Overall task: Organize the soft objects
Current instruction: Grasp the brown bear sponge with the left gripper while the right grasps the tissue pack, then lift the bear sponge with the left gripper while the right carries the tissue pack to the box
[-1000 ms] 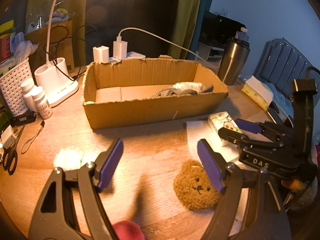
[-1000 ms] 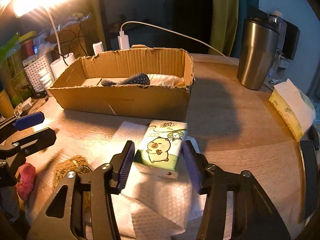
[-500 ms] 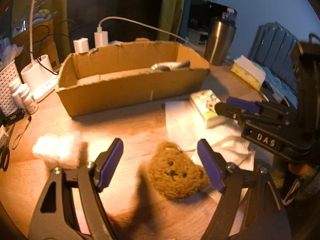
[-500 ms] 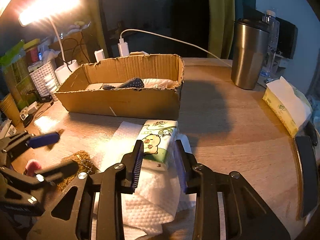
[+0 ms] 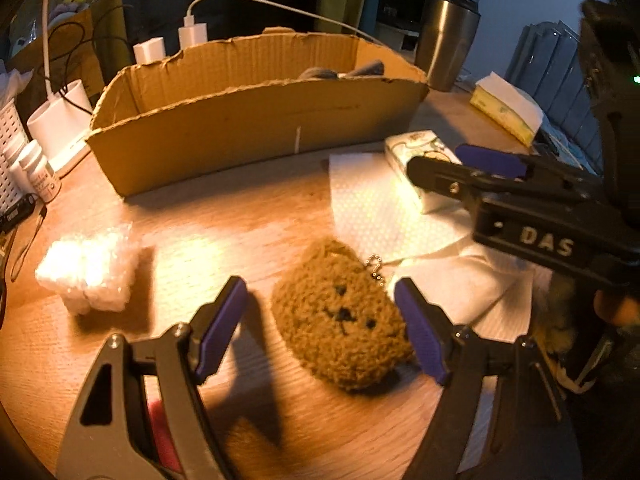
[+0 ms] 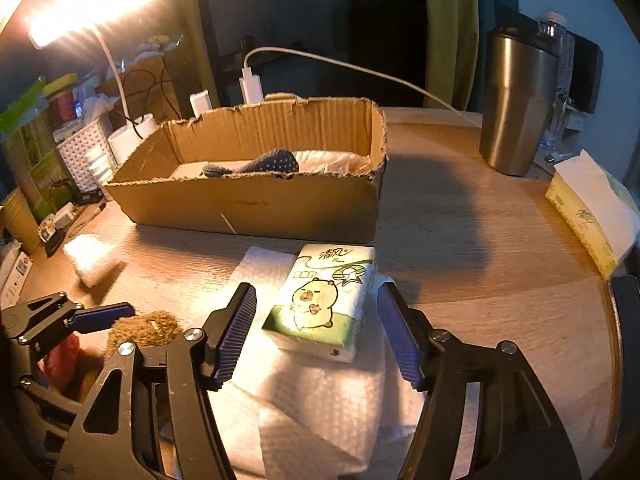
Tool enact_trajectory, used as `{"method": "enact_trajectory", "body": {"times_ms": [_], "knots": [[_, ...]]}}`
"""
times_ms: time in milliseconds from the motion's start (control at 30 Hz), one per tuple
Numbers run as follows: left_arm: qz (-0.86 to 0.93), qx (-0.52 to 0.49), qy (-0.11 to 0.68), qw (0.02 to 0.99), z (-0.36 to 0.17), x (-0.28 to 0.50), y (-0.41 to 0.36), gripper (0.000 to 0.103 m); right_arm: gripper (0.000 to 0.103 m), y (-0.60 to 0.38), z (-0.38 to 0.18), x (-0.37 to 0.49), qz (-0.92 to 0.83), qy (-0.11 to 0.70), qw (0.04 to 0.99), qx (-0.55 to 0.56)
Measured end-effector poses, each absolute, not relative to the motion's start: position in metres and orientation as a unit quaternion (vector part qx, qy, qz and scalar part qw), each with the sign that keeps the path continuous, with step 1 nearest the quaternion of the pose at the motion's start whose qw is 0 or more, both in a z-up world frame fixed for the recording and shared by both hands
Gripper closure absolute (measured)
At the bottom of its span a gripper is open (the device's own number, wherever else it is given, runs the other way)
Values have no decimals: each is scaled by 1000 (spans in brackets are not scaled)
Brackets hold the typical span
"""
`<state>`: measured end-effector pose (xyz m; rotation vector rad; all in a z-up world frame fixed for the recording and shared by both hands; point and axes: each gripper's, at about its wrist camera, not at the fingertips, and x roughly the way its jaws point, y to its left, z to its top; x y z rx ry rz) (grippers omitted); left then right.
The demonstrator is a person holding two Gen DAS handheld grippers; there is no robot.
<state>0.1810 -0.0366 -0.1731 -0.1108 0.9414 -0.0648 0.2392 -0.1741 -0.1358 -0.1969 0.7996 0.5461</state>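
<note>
A brown plush bear (image 5: 340, 316) lies on the wooden table between the open jaws of my left gripper (image 5: 320, 324); it also shows in the right wrist view (image 6: 140, 328). A small tissue pack with a cartoon print (image 6: 320, 300) lies on white paper towels (image 6: 320, 400) between the open jaws of my right gripper (image 6: 316, 332). Neither gripper touches its object. The cardboard box (image 5: 248, 140) behind holds a dark sock (image 6: 260, 164) and white cloth. A white bubble-wrap bundle (image 5: 88, 276) lies to the left.
A steel tumbler (image 6: 516, 104) and a yellow tissue box (image 6: 588, 208) stand at the right. A white lamp base (image 5: 56, 124), pill bottles (image 5: 36, 168), a white basket (image 6: 84, 156) and chargers (image 5: 192, 32) crowd the back left. A pink object (image 5: 160, 436) lies under my left gripper.
My left gripper moved right and forward, so the bear now sits between its jaws. My right gripper's jaws narrowed on the tissue pack half a second ago and are now wide again.
</note>
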Motion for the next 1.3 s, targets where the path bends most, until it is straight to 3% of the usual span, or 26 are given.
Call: {"method": "enact_trajectory", "body": {"times_ms": [67, 133, 267, 867, 933, 967, 1233, 1300], "knots": [[-38, -55, 450, 890, -173, 178, -34, 42, 37, -172, -139, 241, 260, 389, 878, -102], [-43, -50, 449, 891, -171, 177, -34, 47, 44, -170, -140, 242, 255, 392, 878, -105], [-53, -56, 446, 892, -170, 176, -35, 57, 46, -172, -140, 240, 255, 391, 878, -106], [-64, -63, 379, 921, -129, 153, -19, 58, 49, -182, -96, 210, 259, 347, 896, -101], [-63, -64, 372, 924, -125, 150, -15, 58, 73, -184, -93, 207, 258, 346, 896, -102], [-63, -64, 369, 925, -123, 149, -13, 58, 77, -185, -93, 207, 257, 347, 896, -102], [-54, -63, 352, 932, -113, 143, -4, 58, 74, -191, -109, 205, 248, 368, 890, -101], [-52, -64, 351, 933, -112, 143, -3, 58, 58, -192, -116, 206, 246, 378, 887, -98]]}}
